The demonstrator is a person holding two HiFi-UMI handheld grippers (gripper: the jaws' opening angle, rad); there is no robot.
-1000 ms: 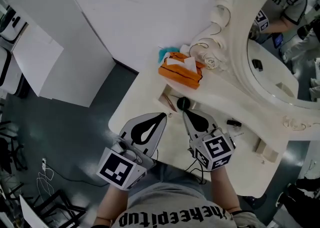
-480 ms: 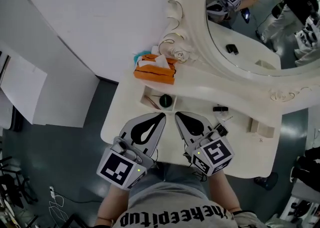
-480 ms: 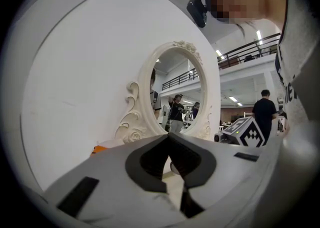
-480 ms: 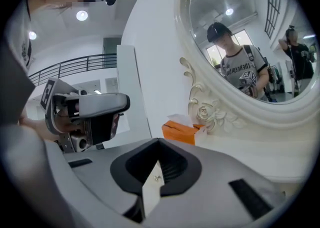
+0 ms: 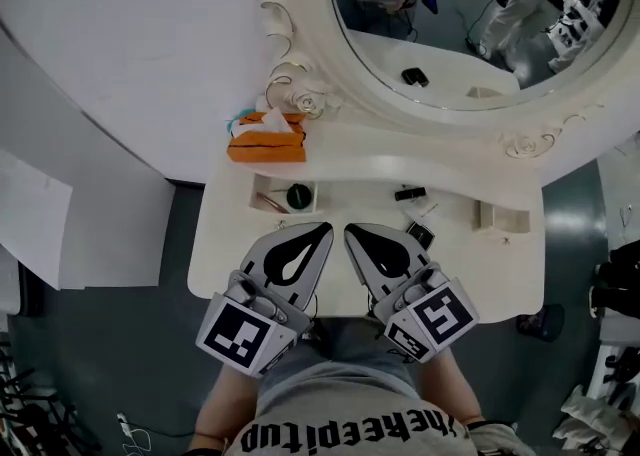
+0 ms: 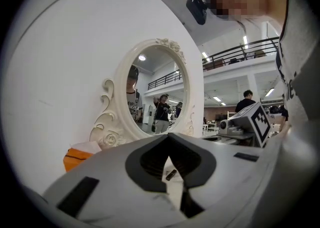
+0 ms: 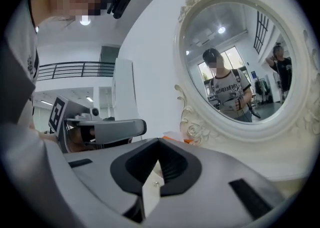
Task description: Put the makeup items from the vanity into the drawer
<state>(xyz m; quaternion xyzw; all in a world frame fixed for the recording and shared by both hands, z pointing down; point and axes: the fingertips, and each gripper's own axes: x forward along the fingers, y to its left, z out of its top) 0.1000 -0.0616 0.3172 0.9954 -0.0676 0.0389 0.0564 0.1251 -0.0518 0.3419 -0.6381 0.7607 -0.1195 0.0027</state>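
My left claw and right claw hover side by side, both pinched shut on nothing, over the vanity, with the round black compact and pencil in a recess just beyond, a black tube to the right, and an orange tissue box and the mirror behind.
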